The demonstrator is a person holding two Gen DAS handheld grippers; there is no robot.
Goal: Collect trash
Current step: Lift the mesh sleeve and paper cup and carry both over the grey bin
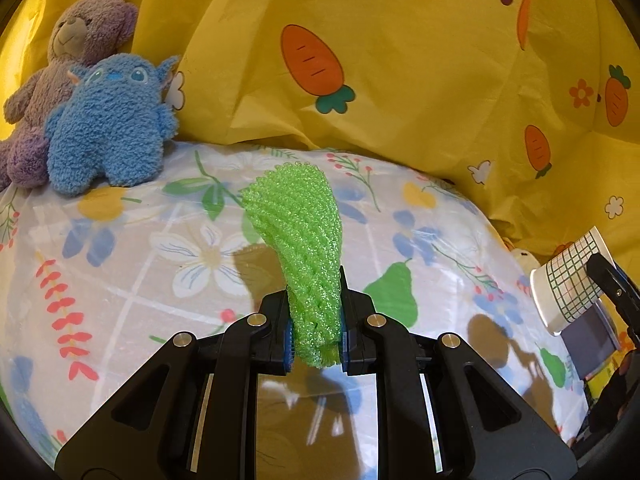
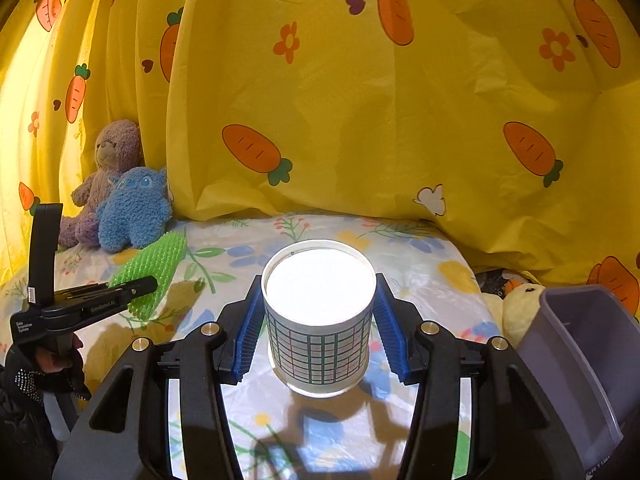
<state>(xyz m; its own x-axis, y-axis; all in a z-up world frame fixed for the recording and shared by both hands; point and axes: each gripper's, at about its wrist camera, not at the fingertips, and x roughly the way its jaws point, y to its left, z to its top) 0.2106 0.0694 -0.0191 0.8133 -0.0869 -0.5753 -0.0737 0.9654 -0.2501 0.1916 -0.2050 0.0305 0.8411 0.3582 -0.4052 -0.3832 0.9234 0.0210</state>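
The right gripper (image 2: 319, 320) clamps a paper cup (image 2: 319, 316) with a grid pattern between its blue fingers (image 2: 249, 334), mouth toward the camera, held above a surface (image 2: 420, 264) covered in floral plastic sheeting. A grey bin (image 2: 580, 364) stands just to its right, with a yellow plush chick (image 2: 518, 308) tucked behind it. To the left, a gloved hand (image 2: 44, 364) carries the left gripper (image 1: 316, 340), its fingers nearly closed on the lower end of a green foam net sleeve (image 1: 302, 248) that stands up from them. Farther back, a blue plush toy (image 1: 110, 128) leans against a purple teddy bear (image 1: 76, 44) at the surface's far left corner. A yellow carrot-print curtain (image 2: 360, 120) drapes behind everything.
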